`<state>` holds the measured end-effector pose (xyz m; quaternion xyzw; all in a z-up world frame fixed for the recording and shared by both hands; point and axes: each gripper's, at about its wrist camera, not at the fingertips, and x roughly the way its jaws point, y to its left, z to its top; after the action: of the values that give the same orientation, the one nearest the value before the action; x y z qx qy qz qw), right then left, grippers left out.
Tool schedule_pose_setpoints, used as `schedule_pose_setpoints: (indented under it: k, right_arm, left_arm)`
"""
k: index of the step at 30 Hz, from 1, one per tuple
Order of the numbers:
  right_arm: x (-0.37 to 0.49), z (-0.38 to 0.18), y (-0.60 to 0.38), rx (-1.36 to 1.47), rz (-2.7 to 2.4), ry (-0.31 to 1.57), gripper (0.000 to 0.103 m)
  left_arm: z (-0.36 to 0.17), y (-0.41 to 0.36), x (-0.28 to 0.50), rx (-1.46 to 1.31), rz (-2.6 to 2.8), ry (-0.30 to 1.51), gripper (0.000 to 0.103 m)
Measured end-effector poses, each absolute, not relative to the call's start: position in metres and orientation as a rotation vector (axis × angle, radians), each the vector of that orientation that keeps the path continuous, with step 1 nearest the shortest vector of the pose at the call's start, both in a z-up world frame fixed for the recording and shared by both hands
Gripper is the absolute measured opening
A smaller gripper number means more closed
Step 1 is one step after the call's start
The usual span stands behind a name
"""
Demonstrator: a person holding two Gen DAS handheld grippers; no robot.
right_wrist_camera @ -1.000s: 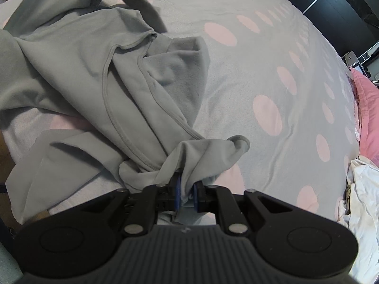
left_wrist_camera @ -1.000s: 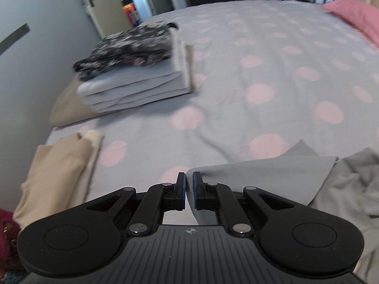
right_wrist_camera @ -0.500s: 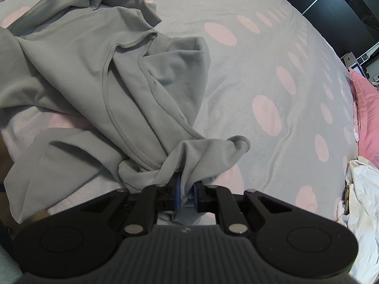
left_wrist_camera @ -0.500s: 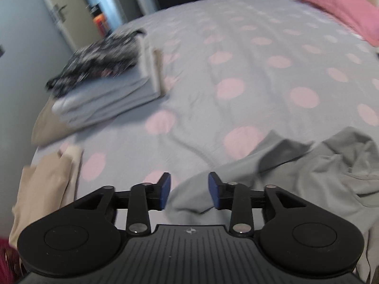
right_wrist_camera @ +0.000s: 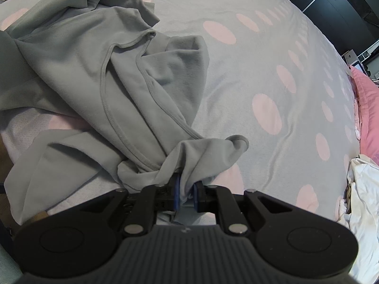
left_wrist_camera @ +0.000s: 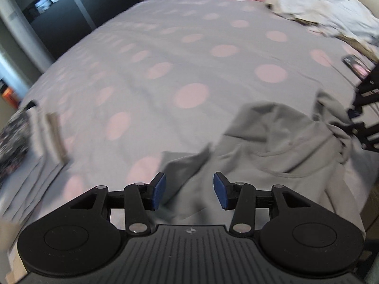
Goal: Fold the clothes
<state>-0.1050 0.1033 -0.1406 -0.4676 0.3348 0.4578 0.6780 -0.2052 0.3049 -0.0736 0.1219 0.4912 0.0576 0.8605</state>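
Left wrist view: the left gripper (left_wrist_camera: 189,190) hovers with its jaws spread and empty above the rumpled grey cotton top (left_wrist_camera: 272,142), which lies on the grey bedspread with pink dots (left_wrist_camera: 189,59). Blur smears the folded stack (left_wrist_camera: 21,137) at the left edge.

Right wrist view: the right gripper (right_wrist_camera: 186,193) pinches a bunched edge of the top (right_wrist_camera: 132,94). Pulling from that wad could drag the garment askew; which part is clamped stays hidden.
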Motion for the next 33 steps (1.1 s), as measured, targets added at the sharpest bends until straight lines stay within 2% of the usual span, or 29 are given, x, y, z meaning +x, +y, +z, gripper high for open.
schedule_pose_setpoints:
  k: [8, 20, 23, 25, 29, 32, 33]
  right_arm:
    - [-0.103, -0.142, 0.104, -1.054, 1.033, 0.755, 0.014]
    - [-0.102, -0.141, 0.104, -1.048, 1.039, 0.757, 0.014]
    - [-0.102, -0.142, 0.103, -1.051, 1.042, 0.751, 0.014]
    - [-0.102, -0.143, 0.103, -1.053, 1.044, 0.748, 0.014]
    - [-0.103, -0.144, 0.103, -1.052, 1.046, 0.744, 0.014]
    - [-0.104, -0.144, 0.102, -1.048, 1.046, 0.743, 0.014]
    - [-0.103, -0.144, 0.102, -1.045, 1.046, 0.746, 0.014]
  left_arm:
    - [-0.106, 0.283, -0.186, 0.408, -0.039, 1.012, 0.048]
    - [-0.135, 0.292, -0.166, 0.36, -0.124, 1.043, 0.046]
    - [-0.14, 0.298, -0.167, 0.314, -0.123, 1.067, 0.035]
    - [-0.139, 0.298, -0.169, 0.306, -0.122, 1.069, 0.03]
    - [-0.138, 0.299, -0.172, 0.288, -0.106, 1.073, 0.014]
    - [-0.132, 0.3, -0.171, 0.247, -0.081, 1.066, 0.004]
    - [-0.128, 0.3, -0.172, 0.238, -0.067, 1.056, 0.004]
